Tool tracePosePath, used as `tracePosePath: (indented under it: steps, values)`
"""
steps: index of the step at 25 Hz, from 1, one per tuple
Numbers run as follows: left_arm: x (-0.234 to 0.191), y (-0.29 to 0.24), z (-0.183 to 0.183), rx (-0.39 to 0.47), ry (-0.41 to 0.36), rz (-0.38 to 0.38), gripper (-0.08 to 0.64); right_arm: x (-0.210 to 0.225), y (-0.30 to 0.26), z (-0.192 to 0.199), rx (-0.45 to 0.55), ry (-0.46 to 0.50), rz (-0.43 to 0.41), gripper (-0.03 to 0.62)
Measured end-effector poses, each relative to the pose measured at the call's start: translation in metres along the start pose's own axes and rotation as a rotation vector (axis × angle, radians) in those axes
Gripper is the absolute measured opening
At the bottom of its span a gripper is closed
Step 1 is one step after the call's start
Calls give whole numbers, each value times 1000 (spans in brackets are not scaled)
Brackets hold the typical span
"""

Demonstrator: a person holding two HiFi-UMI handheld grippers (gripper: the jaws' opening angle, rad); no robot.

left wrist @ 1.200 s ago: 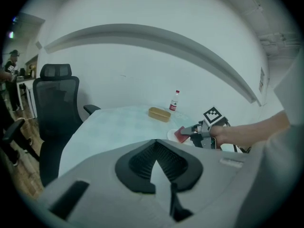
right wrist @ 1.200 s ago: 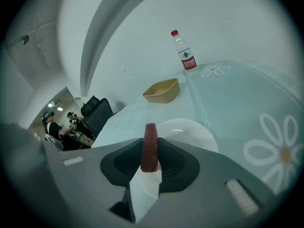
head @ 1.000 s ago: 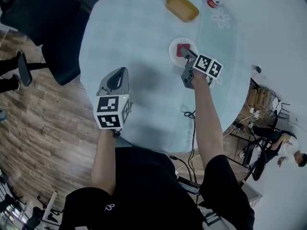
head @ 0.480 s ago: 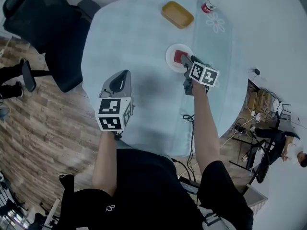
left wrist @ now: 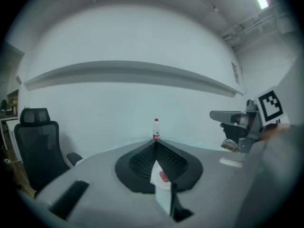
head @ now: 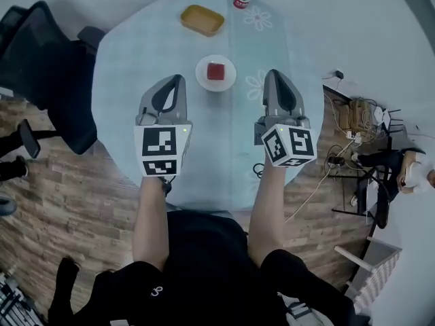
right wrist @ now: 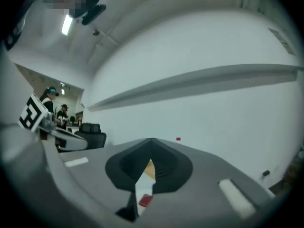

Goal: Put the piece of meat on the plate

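Since the meat point(head: 215, 70) sits centred on the plate point(head: 202, 78), task looks done; left gripper point(head: 177, 80) and right gripper point(head: 272, 75) flank the plate, fingers closed, empty; if you drop carelessly, you'd clip its rim and spill the meat.
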State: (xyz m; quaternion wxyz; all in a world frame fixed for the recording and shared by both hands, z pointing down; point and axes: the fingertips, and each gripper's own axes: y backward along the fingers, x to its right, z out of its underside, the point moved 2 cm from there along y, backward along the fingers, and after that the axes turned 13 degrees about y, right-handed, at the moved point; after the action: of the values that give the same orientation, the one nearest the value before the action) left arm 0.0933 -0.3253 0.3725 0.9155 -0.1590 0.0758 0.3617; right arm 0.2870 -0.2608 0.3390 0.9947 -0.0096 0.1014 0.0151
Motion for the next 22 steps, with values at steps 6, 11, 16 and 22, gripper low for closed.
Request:
tracePosePath:
  steps: [6, 11, 16, 22]
  values:
    - [70, 27, -24, 126, 31, 63, -7, 4, 64, -35, 42, -12, 39, 8]
    - [88, 45, -26, 160, 15, 40, -6, 5, 86, -33, 32, 28, 19, 8]
    - [96, 57, -24, 167, 5, 9, -6, -3, 95, -35, 47, 34, -21, 8]
    - [97, 59, -21, 161, -7, -10, -6, -12, 90, -30, 46, 27, -67, 8]
